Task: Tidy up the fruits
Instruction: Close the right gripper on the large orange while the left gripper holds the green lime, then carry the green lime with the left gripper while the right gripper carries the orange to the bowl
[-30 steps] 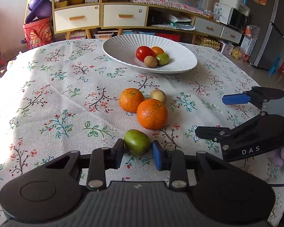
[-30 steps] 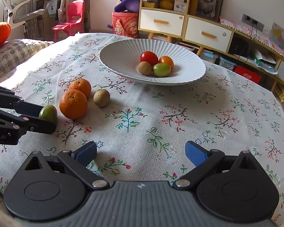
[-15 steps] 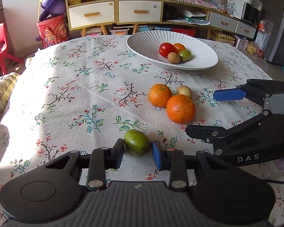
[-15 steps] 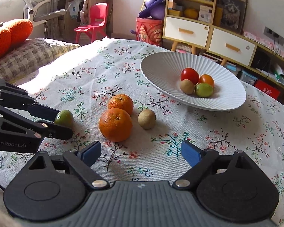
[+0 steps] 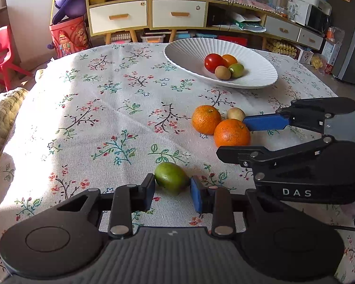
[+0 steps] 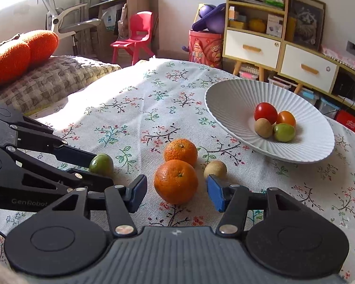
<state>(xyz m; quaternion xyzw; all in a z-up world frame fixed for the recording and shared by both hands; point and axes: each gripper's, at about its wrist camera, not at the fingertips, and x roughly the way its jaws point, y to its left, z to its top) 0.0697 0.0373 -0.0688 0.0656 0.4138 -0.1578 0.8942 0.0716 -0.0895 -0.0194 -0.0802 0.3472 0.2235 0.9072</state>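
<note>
Left gripper [image 5: 172, 190] pinching a small green oval fruit [image 5: 171, 177] between its two blue-padded fingers, both pads touching the fruit's sides. From the left wrist view, cannot tell whether the fruit rests on the floral-printed cloth surface [image 5: 111, 108] or hangs just above it. Seen also from the right wrist view, at the left, with the green fruit [image 6: 101, 164] caught at the tips of the black fingers.

Right gripper [image 6: 176, 193] spread wide, fingers either side of a large round orange [image 6: 176, 181], neither pad touching its skin. Right blue pad [image 6: 215, 195] just in front of a small tan round fruit [image 6: 215, 169] lying on the cloth. Behind the large orange, touching or nearly touching it, a second, slightly smaller orange [image 6: 180, 149]. In the left wrist view, the same right gripper [image 5: 236, 139] entering from the right edge, its upper blue finger beside the tan fruit [image 5: 235, 114], the large orange [image 5: 232, 133] between the fingers, the smaller orange [image 5: 206, 119] to its left.

Farther back on the surface, a wide white ribbed ceramic bowl [image 6: 227, 99] holding four small fruits clustered together: a red round one [image 6: 265, 112], an orange round one [image 6: 286, 118], a tan one [image 6: 263, 127] and a green one [image 6: 284, 132]. Bowl well apart from both grippers.
</note>
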